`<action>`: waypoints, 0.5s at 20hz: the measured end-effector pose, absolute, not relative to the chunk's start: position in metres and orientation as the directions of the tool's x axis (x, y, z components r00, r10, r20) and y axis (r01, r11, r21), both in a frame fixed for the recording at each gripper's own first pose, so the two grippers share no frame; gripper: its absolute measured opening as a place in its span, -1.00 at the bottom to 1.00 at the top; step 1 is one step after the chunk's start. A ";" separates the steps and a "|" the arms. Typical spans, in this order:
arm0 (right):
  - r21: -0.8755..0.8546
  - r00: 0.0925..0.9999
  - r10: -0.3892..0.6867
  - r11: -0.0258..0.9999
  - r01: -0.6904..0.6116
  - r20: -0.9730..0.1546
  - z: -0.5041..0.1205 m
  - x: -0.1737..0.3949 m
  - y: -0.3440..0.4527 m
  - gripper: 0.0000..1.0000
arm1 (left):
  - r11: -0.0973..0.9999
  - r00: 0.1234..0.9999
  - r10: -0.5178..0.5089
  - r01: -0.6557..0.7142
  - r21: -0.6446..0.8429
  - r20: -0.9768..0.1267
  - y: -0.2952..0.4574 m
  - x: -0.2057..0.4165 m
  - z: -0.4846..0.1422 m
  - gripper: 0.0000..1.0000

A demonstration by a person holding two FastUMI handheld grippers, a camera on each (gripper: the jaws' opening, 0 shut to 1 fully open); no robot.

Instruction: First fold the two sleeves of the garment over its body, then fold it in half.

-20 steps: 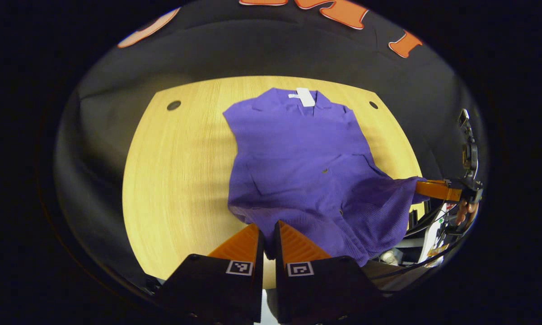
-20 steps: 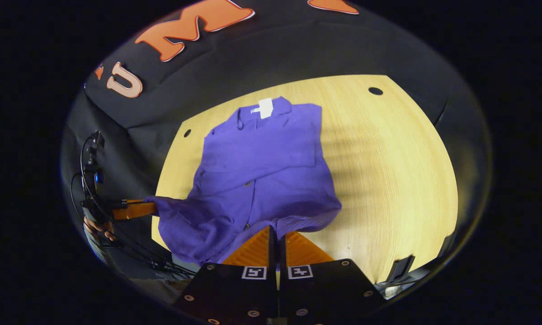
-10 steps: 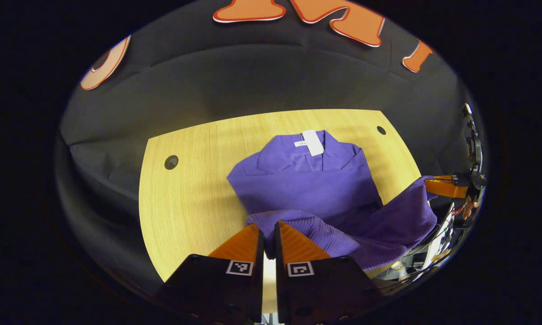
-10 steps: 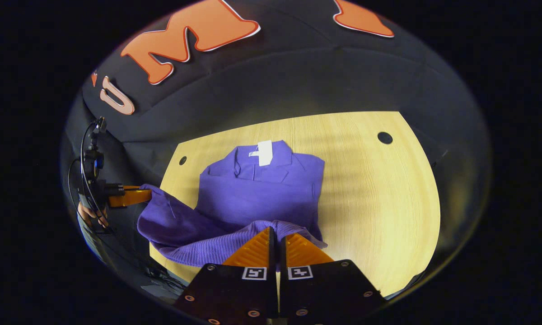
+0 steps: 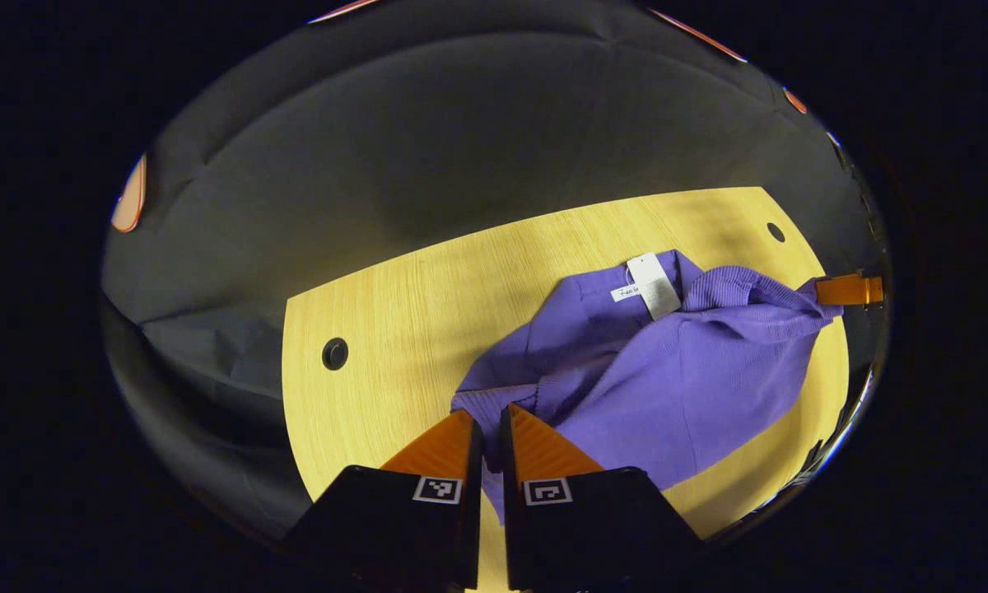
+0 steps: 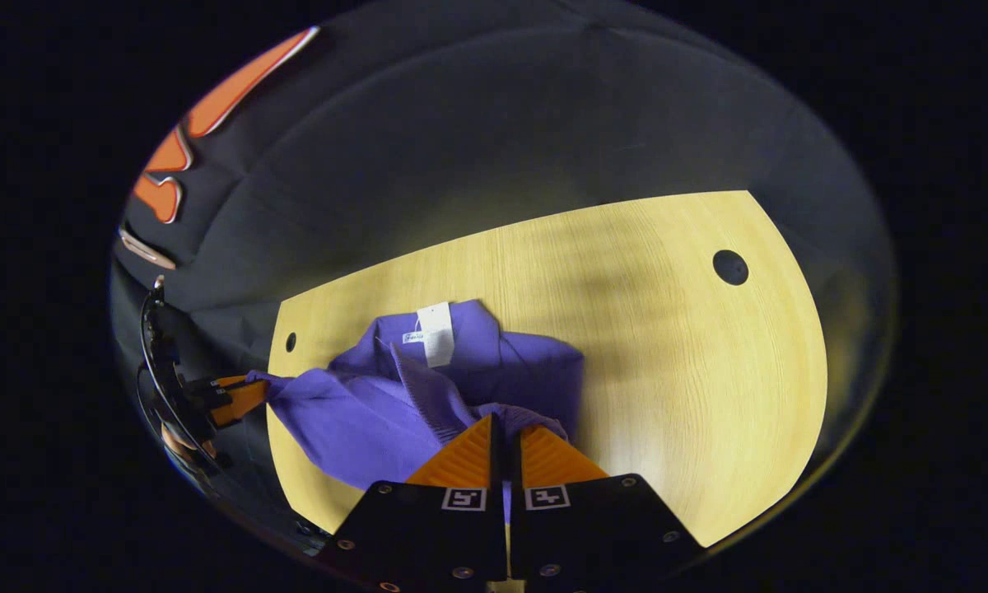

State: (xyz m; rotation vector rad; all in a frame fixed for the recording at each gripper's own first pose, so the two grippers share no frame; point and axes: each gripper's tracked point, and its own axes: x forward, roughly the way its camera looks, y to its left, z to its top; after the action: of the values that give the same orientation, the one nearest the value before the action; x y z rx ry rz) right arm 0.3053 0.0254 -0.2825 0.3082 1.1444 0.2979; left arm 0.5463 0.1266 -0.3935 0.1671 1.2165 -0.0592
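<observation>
A purple knit garment [image 5: 675,387] lies on the wooden table [image 5: 395,329], its white tag [image 5: 653,284] at the collar. My left gripper [image 5: 491,414] is shut on one corner of the lower hem. The other hem corner is held by my right gripper [image 5: 848,290], seen farther off at the right edge. In the right gripper view my right gripper [image 6: 505,422] is shut on the hem over the garment [image 6: 362,412], just short of the tag [image 6: 436,332]. My left gripper [image 6: 235,397] holds the far corner at the left. The lifted lower half hangs between them and hides the sleeves.
The table has a round hole [image 5: 335,353] at its left and another hole [image 5: 775,232] at its right. Bare wood [image 6: 667,346] spreads to the right of the garment. A hand [image 6: 183,443] holds the left gripper. Black cloth walls the table's far side.
Both grippers have lifted the hem off the table and carried it forward over the garment's body toward the collar. The garment now looks about half as long.
</observation>
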 end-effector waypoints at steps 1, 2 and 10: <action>0.402 0.385 0.393 0.914 -0.059 -0.835 -0.285 0.315 0.027 -0.96 | 0.985 0.362 0.046 0.136 0.102 -0.931 0.127 0.554 -0.397 -0.73; 0.428 0.392 0.408 0.903 -0.040 -0.824 -0.285 0.324 0.032 -0.94 | 0.985 0.377 0.052 0.131 0.109 -0.925 0.128 0.560 -0.398 -0.73; 0.477 0.600 0.415 0.877 -0.062 -0.684 -0.244 0.353 0.028 0.60 | 0.985 0.641 0.160 -0.057 0.162 -0.751 0.150 0.589 -0.353 0.42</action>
State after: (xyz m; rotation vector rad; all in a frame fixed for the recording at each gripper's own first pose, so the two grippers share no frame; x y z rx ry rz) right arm 0.3531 0.0275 -0.2437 0.4329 0.8907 0.2866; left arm 0.5891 0.1501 -0.3535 0.1274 0.8668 0.1243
